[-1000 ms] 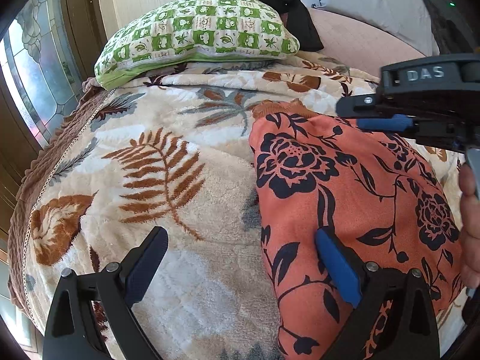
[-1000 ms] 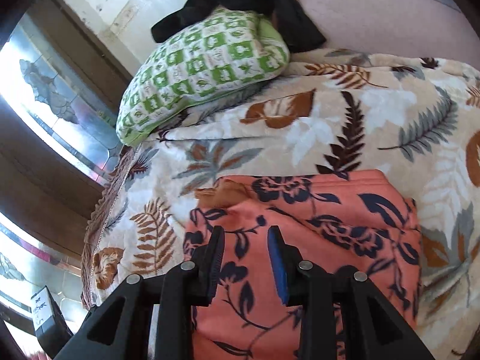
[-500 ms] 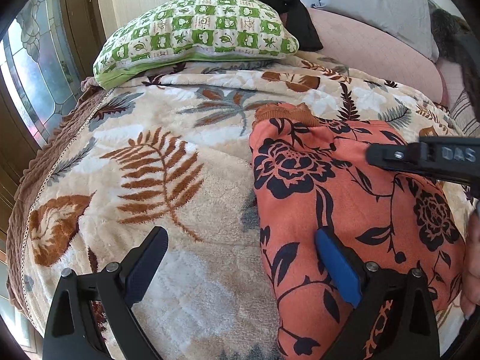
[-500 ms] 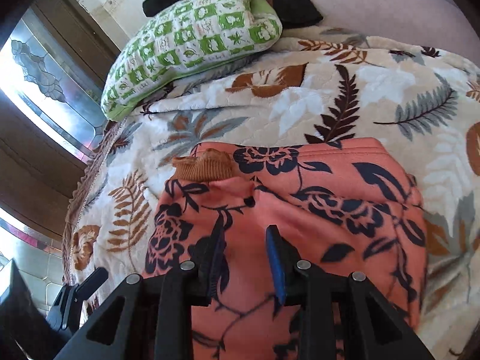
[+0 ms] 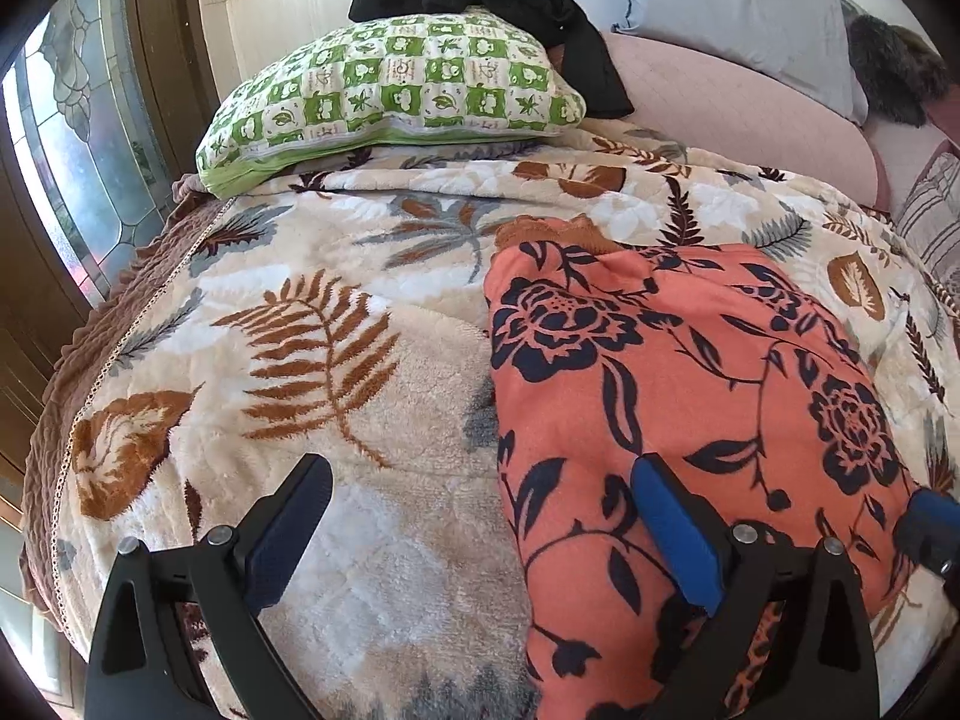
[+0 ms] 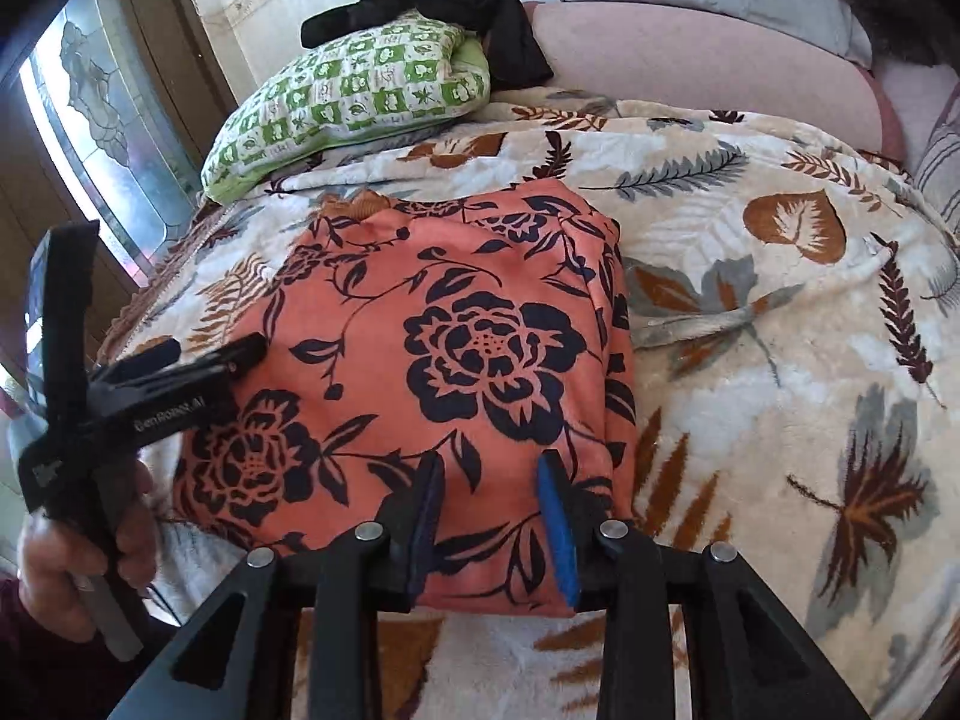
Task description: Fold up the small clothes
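Note:
A folded orange garment with dark blue flowers (image 5: 690, 396) lies on the leaf-print blanket (image 5: 336, 360); it also shows in the right wrist view (image 6: 456, 360) as a compact rectangle. My left gripper (image 5: 480, 516) is open wide, its right finger over the garment's left edge, its left finger over the blanket. It also shows at the left of the right wrist view (image 6: 198, 354), held by a hand. My right gripper (image 6: 489, 510) is open with a narrow gap and empty, just above the garment's near edge.
A green-and-white checked pillow (image 5: 390, 90) lies at the bed's far end with a black garment (image 5: 510, 0) behind it. A grey pillow (image 5: 732, 18) and a pink headboard cushion (image 5: 738, 120) are at the back right. A stained-glass window (image 5: 78, 138) is left.
My right gripper has pulled back toward the garment's near edge and swung right, out of the left wrist view. The garment lies still. My left gripper has stayed in place.

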{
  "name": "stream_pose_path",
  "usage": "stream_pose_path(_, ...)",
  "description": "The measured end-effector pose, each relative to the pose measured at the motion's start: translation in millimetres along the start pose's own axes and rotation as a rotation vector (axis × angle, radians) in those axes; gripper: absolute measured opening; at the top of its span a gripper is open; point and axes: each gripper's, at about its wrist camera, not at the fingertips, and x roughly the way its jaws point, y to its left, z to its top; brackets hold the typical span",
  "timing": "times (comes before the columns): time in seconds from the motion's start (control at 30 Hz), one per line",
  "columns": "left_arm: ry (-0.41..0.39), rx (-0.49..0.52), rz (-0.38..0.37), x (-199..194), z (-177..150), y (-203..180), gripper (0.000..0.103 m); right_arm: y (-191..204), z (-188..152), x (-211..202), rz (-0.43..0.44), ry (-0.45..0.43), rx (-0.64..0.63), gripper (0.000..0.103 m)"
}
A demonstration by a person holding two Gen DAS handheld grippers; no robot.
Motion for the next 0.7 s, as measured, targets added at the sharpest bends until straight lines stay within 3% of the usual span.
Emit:
stream_pose_path(0.13,-0.040,-0.028,0.047,-42,-6,1,0.100,6,8,-58,-0.027,-0.140,-0.021,0.036)
stream_pose_path(0.23,-0.097,-0.052,0.029,-84,-9,3,0.100,11,8,-96,-0.059,-0.228,-0.048,0.036)
stream_pose_path(0.4,-0.212,-0.080,0.057,-158,0,7,0.100,14,5,-139,-0.026,-0.319,-0.003,0.037)
stream_pose_path(0.47,-0.255,-0.073,0.075,-185,5,6,0.100,20,3,-152,-0.018,-0.348,0.002,0.042)
stream_pose_path(0.53,-0.282,-0.060,0.099,-208,8,4,0.100,25,2,-164,-0.020,-0.370,0.001,0.057)
stream_pose_path(0.7,-0.304,-0.024,0.146,-252,13,-5,0.100,35,1,-194,-0.014,-0.432,0.005,0.057)
